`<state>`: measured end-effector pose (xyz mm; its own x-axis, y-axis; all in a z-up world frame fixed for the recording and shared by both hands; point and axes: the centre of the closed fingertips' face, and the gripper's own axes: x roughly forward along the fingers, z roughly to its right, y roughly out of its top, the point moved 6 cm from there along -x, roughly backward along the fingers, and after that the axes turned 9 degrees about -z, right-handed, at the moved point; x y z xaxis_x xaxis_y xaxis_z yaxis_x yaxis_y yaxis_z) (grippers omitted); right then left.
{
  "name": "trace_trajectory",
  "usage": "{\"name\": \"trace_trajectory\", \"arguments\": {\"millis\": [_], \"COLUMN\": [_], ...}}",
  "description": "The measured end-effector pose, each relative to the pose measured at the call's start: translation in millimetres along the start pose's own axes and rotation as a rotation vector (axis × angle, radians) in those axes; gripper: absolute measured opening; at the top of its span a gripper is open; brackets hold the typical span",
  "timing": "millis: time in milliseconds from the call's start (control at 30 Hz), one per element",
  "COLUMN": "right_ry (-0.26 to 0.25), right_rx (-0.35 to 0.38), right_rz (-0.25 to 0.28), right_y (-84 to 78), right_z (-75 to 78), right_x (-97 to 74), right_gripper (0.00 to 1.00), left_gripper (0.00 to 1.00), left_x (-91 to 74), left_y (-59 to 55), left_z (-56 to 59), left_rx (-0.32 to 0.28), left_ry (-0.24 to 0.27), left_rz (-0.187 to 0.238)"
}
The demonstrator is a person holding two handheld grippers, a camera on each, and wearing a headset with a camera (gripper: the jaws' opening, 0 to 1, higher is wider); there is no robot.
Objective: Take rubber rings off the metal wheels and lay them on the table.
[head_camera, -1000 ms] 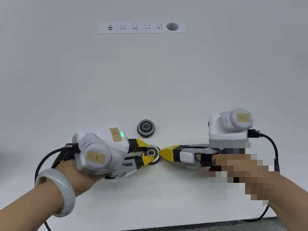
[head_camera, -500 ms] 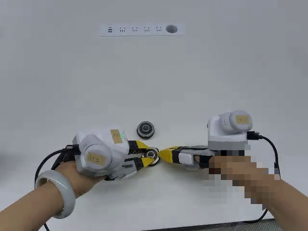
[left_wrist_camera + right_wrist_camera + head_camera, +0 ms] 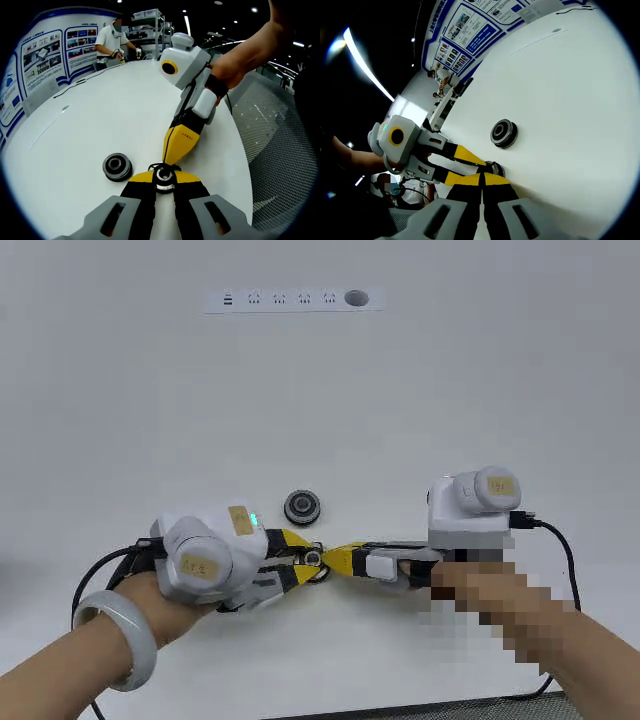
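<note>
Near the table's front edge in the head view, the left gripper (image 3: 301, 559) clamps a wheel (image 3: 314, 560) between its jaws. The right gripper (image 3: 339, 558) points at that wheel from its right, end to end with the left along one line. A second wheel (image 3: 303, 506) lies just behind. In the left gripper view, the right gripper's tip meets the wheel's far rim, at the ring (image 3: 158, 166). In the right gripper view, its jaws are pressed together straight ahead of the wheel. Whether they pinch the ring, I cannot tell.
</note>
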<state>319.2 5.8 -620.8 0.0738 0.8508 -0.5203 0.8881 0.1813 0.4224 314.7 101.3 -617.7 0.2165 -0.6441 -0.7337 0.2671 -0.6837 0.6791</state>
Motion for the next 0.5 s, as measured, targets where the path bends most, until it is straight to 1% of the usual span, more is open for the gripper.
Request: {"name": "trace_trajectory", "arguments": {"millis": [33, 67, 100, 167, 267, 333, 500], "right_ry": [0.031, 0.053, 0.041, 0.024, 0.019, -0.005, -0.017], "right_rx": [-0.002, 0.009, 0.008, 0.0, 0.011, 0.013, 0.029], "right_rz": [0.015, 0.042, 0.046, 0.032, 0.028, 0.018, 0.015], "right_y": [2.2, 6.0, 7.7, 8.4, 6.5, 3.5, 0.6], "right_z": [-4.8, -8.7, -8.1, -6.9, -3.3, 1.6, 6.5], "right_x": [1.3, 1.6, 0.2, 0.5, -0.6, -2.2, -4.2], "right_gripper": [0.02, 0.02, 0.02, 0.02, 0.02, 0.02, 0.02], "left_gripper": [0.12, 0.12, 0.12, 0.12, 0.12, 0.12, 0.13], "left_x": [0.0, 0.0, 0.0, -0.2, -0.3, -0.4, -0.4], "left_y": [0.0, 0.0, 0.0, 0.0, 0.2, 0.4, 0.5], "left_z": [0.1, 0.1, 0.1, 0.1, 0.2, 0.2, 0.0], "left_rx": [0.0, 0.0, 0.0, -0.001, -0.001, -0.001, 0.0], "left_ry": [0.0, 0.0, 0.0, 0.0, 0.0, 0.001, 0.0], "left_rz": [0.0, 0.0, 0.0, 0.0, 0.0, 0.001, 0.006]}}
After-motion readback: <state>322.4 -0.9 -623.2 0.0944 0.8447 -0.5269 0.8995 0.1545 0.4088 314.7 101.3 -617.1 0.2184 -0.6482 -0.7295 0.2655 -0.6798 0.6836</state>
